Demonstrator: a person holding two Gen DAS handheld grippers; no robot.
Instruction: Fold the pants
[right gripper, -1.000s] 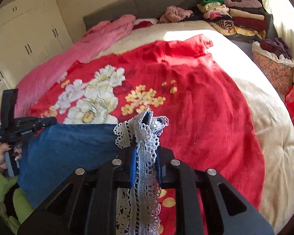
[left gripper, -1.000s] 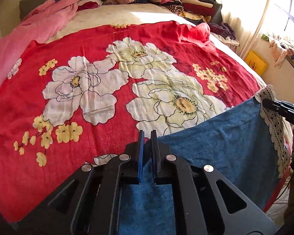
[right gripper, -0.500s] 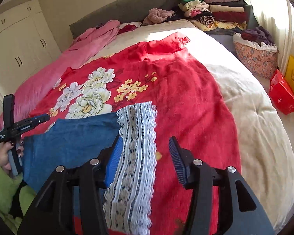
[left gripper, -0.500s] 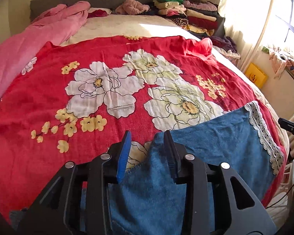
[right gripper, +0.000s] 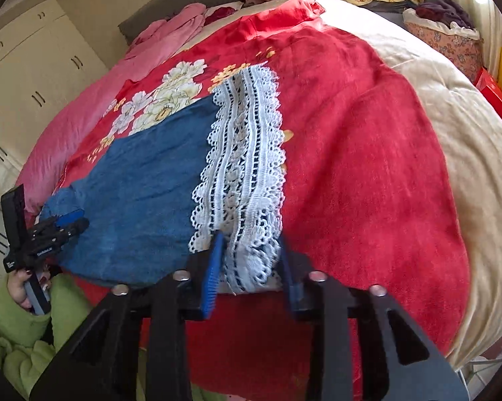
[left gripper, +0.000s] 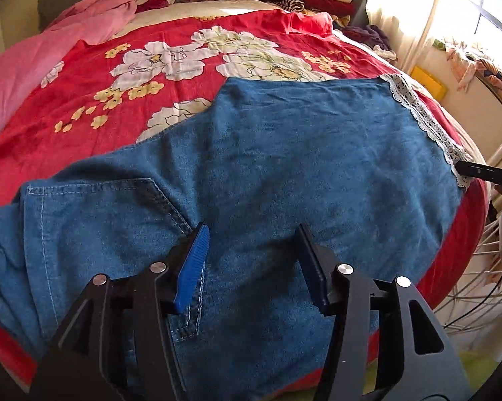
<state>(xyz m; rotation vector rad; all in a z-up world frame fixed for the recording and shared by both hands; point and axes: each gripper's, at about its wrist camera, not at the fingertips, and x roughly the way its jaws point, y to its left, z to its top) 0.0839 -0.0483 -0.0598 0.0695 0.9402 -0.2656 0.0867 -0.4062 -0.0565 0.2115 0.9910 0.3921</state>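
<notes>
The pants (left gripper: 284, 167) lie spread flat on the red blanket (left gripper: 67, 123), waist end toward the left gripper (left gripper: 251, 260), lace hem (right gripper: 244, 153) toward the right gripper (right gripper: 247, 267). The left gripper hovers above the denim near a pocket seam, its fingers spread and grasping nothing. The right gripper sits at the near end of the lace hem, jaws parted on either side of it, not clenched.

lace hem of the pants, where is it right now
In the right wrist view, the lace hem lies flat on the red blanket, its near end between the open right gripper fingers.
</notes>
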